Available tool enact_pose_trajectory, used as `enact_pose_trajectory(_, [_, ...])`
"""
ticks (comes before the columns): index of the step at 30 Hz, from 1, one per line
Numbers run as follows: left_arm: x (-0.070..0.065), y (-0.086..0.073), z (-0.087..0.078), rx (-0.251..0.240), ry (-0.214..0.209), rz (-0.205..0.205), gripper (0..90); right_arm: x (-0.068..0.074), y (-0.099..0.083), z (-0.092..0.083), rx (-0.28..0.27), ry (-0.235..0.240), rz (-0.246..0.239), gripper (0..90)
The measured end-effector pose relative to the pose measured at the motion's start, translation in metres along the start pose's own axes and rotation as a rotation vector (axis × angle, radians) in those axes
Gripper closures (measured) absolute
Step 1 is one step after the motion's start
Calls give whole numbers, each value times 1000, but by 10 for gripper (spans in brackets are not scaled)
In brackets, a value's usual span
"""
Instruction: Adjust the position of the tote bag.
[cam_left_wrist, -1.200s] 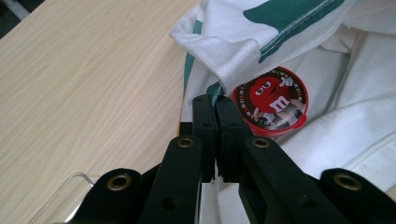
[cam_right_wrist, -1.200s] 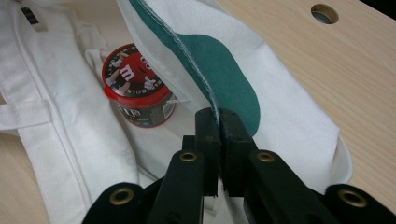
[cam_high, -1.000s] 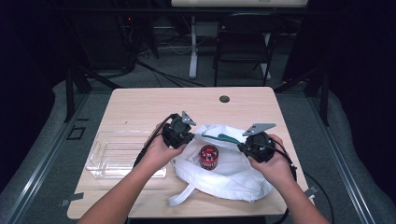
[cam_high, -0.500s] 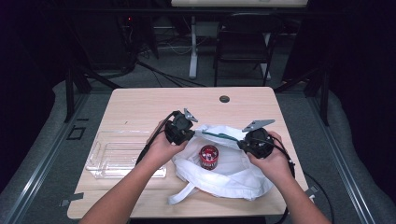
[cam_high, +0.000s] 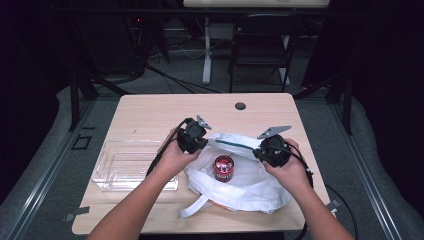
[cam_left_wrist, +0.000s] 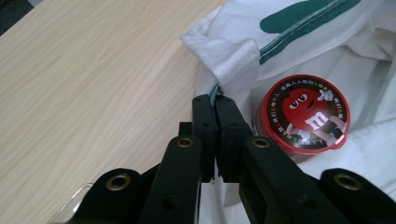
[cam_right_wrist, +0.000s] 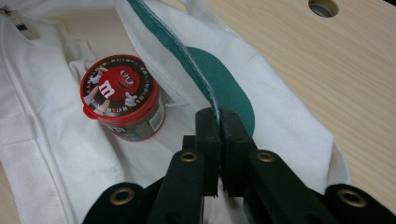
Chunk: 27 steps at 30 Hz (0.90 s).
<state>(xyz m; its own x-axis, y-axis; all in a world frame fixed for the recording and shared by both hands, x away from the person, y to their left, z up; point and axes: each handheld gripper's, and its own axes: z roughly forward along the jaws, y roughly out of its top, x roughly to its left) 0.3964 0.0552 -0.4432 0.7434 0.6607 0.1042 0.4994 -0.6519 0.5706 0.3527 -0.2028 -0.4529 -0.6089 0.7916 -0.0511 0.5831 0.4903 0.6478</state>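
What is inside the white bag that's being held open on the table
A candy jar with a red lid stands upright inside the white bag, between the left hand-held gripper and right hand-held gripper, which pinch its green-trimmed rim. Anything deeper under the folds is covered.

I get an evenly lit table (cam_high: 150, 115) from overhead — the room around it falls into near black. High view is soft and grainy; close views are sharper, with blurred near jaws.
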Motion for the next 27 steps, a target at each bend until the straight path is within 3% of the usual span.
enact_pose_trajectory(27, [5, 5, 15, 21, -1, -33, 885, -9, 4, 14, 23, -23, 20, 880])
